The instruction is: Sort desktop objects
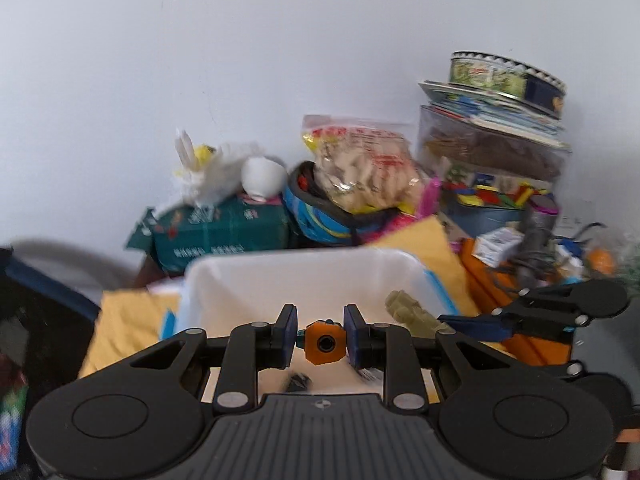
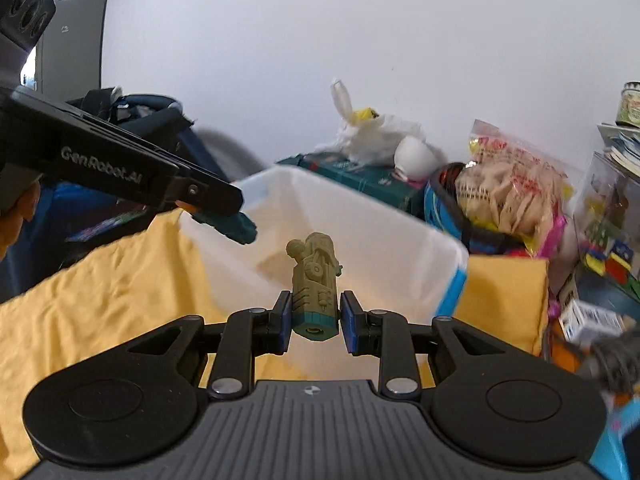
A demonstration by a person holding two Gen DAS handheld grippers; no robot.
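The left gripper (image 1: 321,335) clamps a small blocky toy piece (image 1: 324,345) between its blue pads, an orange hexagonal end with a dark round socket facing the camera; from the right wrist view the same piece (image 2: 236,227) shows a ridged teal body poking past the fingertips. The right gripper (image 2: 316,318) has its jaws narrowed on an olive toy (image 2: 314,276), a moulded plastic cylinder with raised gear-like details, a knobbly head and a teal hexagonal base, held roughly upright and tilted a little left. Both toys hang over a white bin (image 2: 360,216), a smooth translucent plastic tub with rounded corners and a blue label at one corner; it sits on crumpled yellow cloth (image 2: 100,292).

Behind the bin clutter crowds the white wall: a green cardboard box (image 1: 216,232) topped with a white crinkled bag (image 1: 208,176); a clear packet of pale crackers (image 1: 368,172) lying in a blue and black helmet (image 1: 320,216); at the right, a stack of a clear container, books and a round printed tin (image 1: 504,76).

The left gripper reaches in from the left, angled downward over the bin's near left rim; the right one points forward over its near edge, the two tips close together but apart.
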